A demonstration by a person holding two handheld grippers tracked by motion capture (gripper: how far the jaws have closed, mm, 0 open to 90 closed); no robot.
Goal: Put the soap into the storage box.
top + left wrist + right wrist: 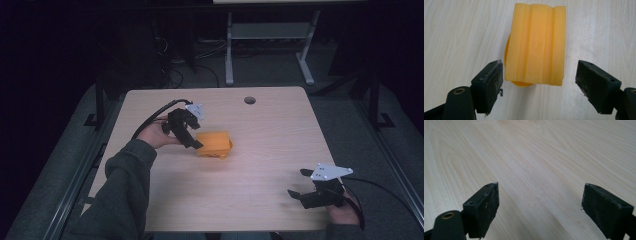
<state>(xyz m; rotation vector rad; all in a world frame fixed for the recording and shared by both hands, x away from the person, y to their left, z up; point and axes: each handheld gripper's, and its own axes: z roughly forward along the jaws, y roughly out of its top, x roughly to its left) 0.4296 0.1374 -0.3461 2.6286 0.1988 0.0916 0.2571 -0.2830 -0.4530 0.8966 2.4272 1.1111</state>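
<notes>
Left gripper held low near the table's middle, jaws spread wide on either side of the near end of the ridged yellow block, one pad close beside its edge, the other well apart, nothing gripped. Block lying flat on the wood, resting on a round yellow piece peeking out beneath. Right gripper near the front right corner, well away from the block, jaws wide apart over bare wood, holding nothing.

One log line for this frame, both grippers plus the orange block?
left hand-held gripper: open, straddling orange block, not clamped | right hand-held gripper: open, over bare table | block: on table
</notes>
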